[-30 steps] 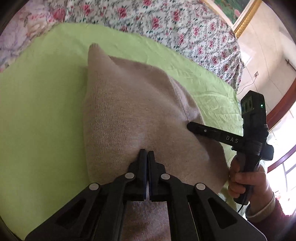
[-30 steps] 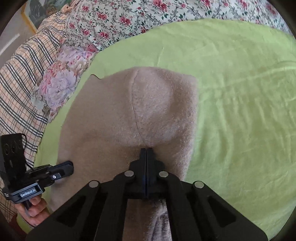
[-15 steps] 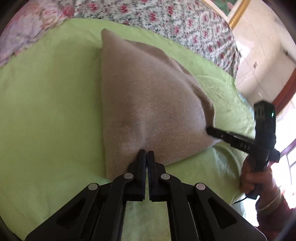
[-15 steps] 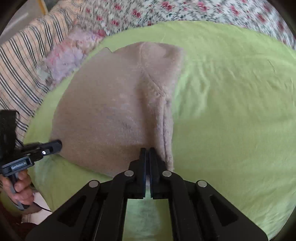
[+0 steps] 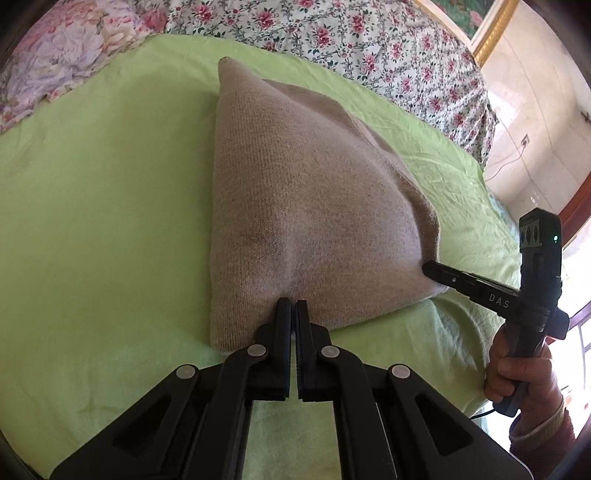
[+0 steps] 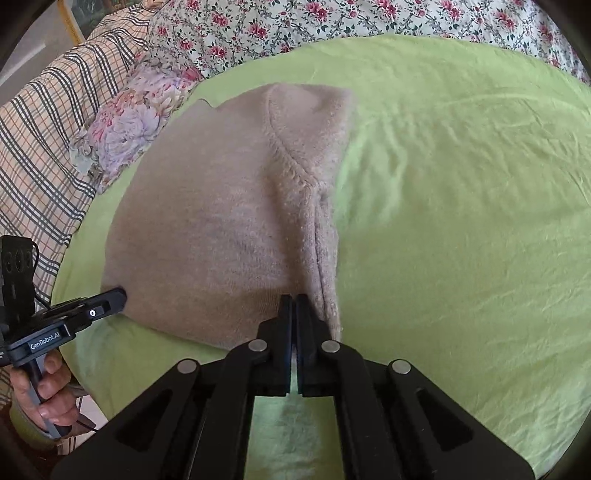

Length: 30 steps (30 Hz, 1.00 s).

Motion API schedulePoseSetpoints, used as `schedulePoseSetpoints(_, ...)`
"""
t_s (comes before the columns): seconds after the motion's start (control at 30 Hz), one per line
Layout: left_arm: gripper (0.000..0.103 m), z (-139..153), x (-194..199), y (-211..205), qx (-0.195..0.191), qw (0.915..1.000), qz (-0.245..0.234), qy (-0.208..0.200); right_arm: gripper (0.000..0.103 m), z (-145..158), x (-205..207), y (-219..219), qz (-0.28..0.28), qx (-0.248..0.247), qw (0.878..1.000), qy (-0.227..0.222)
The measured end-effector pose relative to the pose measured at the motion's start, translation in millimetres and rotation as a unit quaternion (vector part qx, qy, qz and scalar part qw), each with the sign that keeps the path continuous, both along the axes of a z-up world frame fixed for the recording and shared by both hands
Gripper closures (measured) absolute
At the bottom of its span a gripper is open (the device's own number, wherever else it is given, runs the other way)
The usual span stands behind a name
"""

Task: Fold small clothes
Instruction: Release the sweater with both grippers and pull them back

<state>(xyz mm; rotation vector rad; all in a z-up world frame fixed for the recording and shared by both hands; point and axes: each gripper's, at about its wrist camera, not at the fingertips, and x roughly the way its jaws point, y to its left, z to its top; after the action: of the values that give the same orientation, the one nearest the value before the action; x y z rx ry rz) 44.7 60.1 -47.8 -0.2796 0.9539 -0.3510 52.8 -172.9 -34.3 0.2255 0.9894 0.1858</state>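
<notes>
A beige knit garment [image 5: 314, 192] lies folded on the green sheet [image 5: 92, 221], narrowing to a point at its far end. My left gripper [image 5: 293, 304] is shut on the garment's near hem, and the knit puckers toward the tips. In the right wrist view the garment [image 6: 221, 229] shows a seam and a doubled right edge. My right gripper [image 6: 294, 299] is shut on the near hem beside that edge. Each view catches the other tool at a near corner: the right gripper [image 5: 428, 266], the left gripper [image 6: 120, 295].
Floral bedding [image 5: 332, 33] runs along the far side of the sheet [image 6: 461, 221]. A flowered pillow [image 6: 122, 129] and a plaid cloth [image 6: 44, 129] lie at the left. The bed's edge, a tiled wall and a gilt picture frame [image 5: 491, 33] are at the right. Hands [image 5: 517, 373] grip the handles.
Both grippers drew the garment's near part across the sheet. It ran under the fingers a second ago; now its hem ends at the fingertips and it lies flatter. Little has moved since the middle frames.
</notes>
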Motion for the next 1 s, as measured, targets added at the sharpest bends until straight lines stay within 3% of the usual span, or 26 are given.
schedulePoseSetpoints(0.3,0.099,3.3,-9.8,5.9,0.011,0.9997,-0.006,0.020,0.099,20.1,-10.4,-3.4,-0.013,0.003,1.000,0.008)
schedulePoseSetpoints(0.47,0.096,21.2,-26.9,16.7,0.007,1.0000,-0.002,-0.003,0.098,32.7,-8.4,-23.4,-0.048,0.037,0.998,0.000)
schedulePoseSetpoints(0.57,0.091,31.0,-28.9,26.0,0.000,1.0000,0.004,-0.008,0.093,34.4,-2.3,-30.7,-0.057,0.046,0.997,0.002)
schedulePoseSetpoints(0.63,0.090,36.8,-27.5,33.5,-0.005,0.9999,0.013,-0.009,0.083,35.2,0.8,-34.4,-0.065,0.059,0.996,-0.001)
schedulePoseSetpoints(0.7,0.087,41.2,-25.3,40.4,-0.007,0.9997,0.019,-0.011,0.063,36.5,3.3,-37.1,-0.071,0.071,0.995,-0.008)
schedulePoseSetpoints(1.0,0.075,54.2,10.1,51.6,-0.003,0.9988,0.048,0.001,0.062,35.2,69.7,-49.9,-0.075,0.120,0.990,-0.009)
